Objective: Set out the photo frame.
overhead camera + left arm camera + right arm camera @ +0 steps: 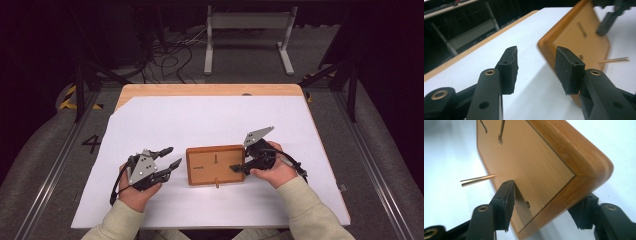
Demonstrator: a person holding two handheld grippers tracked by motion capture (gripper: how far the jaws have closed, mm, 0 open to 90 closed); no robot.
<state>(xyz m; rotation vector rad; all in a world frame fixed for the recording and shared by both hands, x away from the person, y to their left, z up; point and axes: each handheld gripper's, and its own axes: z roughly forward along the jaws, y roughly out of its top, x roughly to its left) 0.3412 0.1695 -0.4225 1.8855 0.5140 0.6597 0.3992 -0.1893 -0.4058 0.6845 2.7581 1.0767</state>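
On white-covered counter (210,120), near edge first: left gripper (167,156) just beside wooden board (215,165), jaws parted, nothing between. Right gripper (239,168) straddling board's right corner, one jaw over its face, other past the edge; grip or mere straddle impossible to tell. Thin brass rod (477,180) sticking out from board's near edge.

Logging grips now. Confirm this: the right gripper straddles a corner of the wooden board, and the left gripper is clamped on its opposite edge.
Not clamped. The left gripper is open with nothing between its jaws, just short of the wooden board, as the left gripper view shows. The right gripper does straddle a corner.
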